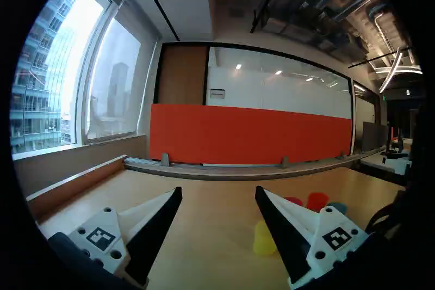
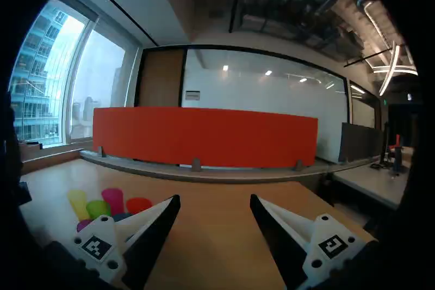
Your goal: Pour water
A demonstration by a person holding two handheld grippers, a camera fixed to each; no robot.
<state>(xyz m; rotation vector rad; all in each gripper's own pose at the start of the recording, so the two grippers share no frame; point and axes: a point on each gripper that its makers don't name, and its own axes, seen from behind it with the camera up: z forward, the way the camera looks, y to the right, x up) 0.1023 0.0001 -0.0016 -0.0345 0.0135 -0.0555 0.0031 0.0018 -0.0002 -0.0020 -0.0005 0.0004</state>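
Left tool (image 1: 217, 189) and right tool (image 2: 213, 197) hover over a wooden desk (image 1: 217, 235), both spread wide and empty. The left gripper view catches a yellow cup (image 1: 265, 238) at 4 o'clock, with a red cup (image 1: 317, 201) behind it. The right gripper view finds the cluster at 8 o'clock, a green cup (image 2: 98, 208) and pink cup (image 2: 114, 200) among them. The cups stand upright, long axes vertical.

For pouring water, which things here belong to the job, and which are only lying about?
For the job: yellow cup, green cup, pink cup, red cup, left gripper, right gripper, both open.
Only around: orange partition, window, side desk.
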